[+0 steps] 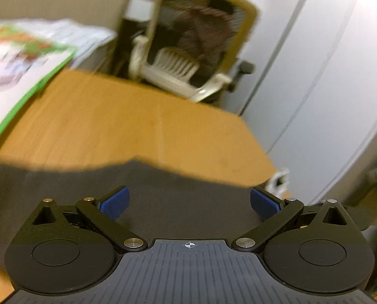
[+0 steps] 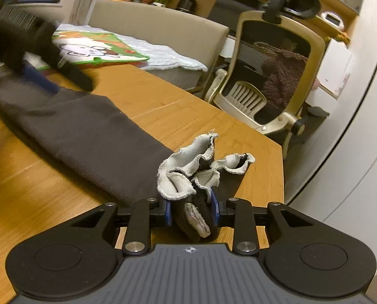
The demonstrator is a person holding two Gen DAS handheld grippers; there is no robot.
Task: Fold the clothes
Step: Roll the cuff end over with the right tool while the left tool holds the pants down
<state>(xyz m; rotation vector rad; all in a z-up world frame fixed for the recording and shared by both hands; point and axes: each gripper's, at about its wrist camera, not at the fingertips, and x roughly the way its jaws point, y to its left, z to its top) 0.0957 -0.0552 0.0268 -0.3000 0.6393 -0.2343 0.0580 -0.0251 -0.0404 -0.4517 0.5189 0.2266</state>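
A dark grey garment [image 2: 82,136] lies stretched across the wooden table [image 2: 168,106]. My right gripper [image 2: 191,209] is shut on its bunched end, where pale lining [image 2: 188,169] sticks up between the blue pads. My left gripper [image 1: 188,202] is open, its blue pads wide apart just above the same dark garment [image 1: 163,202] near the table's edge. The left gripper also shows in the right wrist view [image 2: 36,73], blurred, over the garment's far end.
A beige mesh office chair [image 2: 272,76] stands past the table's far edge. A bed with a green-edged cartoon blanket [image 2: 97,48] lies at the left. A white wall [image 1: 315,76] is at the right, close to the table corner.
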